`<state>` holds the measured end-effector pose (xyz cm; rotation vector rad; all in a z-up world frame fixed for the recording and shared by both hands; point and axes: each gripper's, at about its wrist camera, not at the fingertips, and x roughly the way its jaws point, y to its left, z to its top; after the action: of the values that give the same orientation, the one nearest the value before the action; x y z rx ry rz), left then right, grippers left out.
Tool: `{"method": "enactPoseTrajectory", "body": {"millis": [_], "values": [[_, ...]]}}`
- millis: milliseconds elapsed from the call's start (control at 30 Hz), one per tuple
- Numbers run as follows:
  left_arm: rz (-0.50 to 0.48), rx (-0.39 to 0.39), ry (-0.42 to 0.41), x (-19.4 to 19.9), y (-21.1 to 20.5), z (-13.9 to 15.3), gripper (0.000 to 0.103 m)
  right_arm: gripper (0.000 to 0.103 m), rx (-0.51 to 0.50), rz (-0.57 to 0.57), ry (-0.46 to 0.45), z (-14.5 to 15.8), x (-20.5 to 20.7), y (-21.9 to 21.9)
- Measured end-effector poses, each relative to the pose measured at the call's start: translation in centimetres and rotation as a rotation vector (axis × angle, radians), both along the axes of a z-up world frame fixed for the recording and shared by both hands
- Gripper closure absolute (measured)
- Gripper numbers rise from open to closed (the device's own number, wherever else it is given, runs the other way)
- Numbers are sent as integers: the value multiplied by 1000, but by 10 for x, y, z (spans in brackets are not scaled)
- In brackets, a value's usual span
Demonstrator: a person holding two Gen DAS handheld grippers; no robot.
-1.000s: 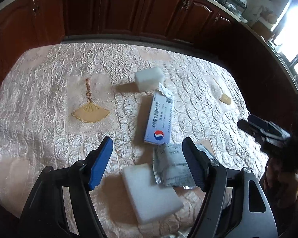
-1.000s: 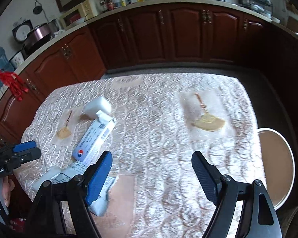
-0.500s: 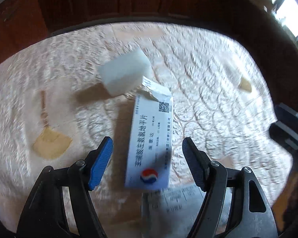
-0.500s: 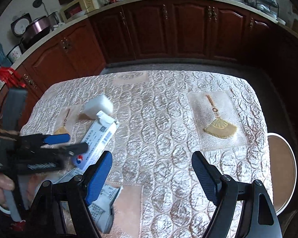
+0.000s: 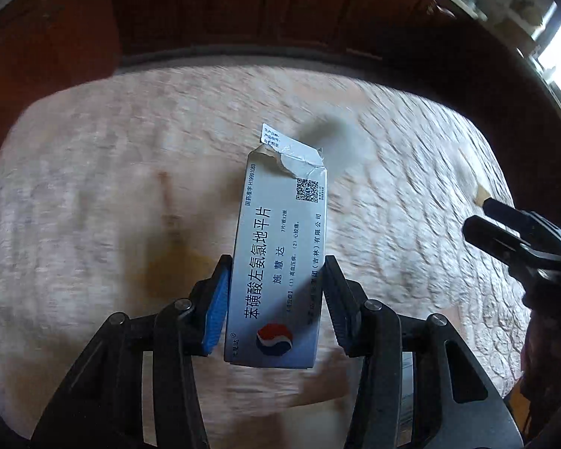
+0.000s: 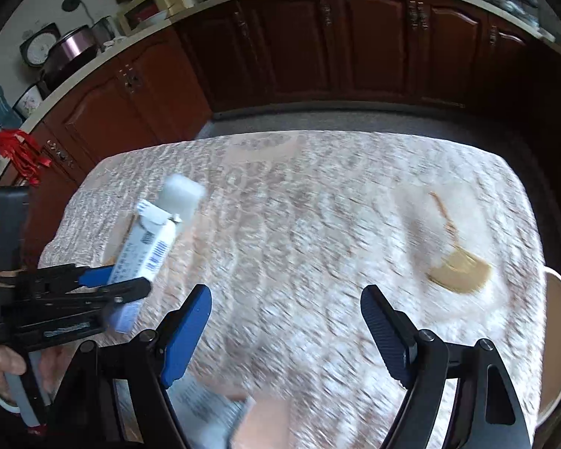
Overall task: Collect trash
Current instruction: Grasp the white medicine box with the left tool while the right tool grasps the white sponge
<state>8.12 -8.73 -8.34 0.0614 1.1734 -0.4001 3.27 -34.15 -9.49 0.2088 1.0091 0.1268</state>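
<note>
Dark wooden cabinets [image 6: 318, 45] stand behind a cream-clothed table [image 6: 318, 205].

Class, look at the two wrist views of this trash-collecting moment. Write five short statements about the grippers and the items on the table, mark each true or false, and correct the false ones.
1. The left hand-held gripper is closed on the medicine box. True.
2. The right hand-held gripper holds a white foam block. False: its jaws are open and hold nothing; the foam block sits beyond the box's torn end.
3. The box's far end flap is torn open. True.
4. The table is bare wood. False: a pale quilted tablecloth covers it.
5. The box logo is green and yellow. False: it is red and blue.
</note>
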Motion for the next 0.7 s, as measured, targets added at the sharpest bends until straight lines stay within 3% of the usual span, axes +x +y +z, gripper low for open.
{"method": "enactPoseTrajectory", "body": {"millis": [200,567,633,667,700], "values": [[96,2,-24,5,39,5,58,23,65,58,33,-11,49,34],[124,-29,-24,6,52,4,58,23,105,82,124,-44,120,76],[121,-30,-28,5,47,5,58,34,166,81,147,-53,127,74],[120,-31,-30,5,46,6,58,50,205,78,144,-54,126,72],[117,-34,-33,4,45,7,58,52,237,77,137,-53,124,70]]}}
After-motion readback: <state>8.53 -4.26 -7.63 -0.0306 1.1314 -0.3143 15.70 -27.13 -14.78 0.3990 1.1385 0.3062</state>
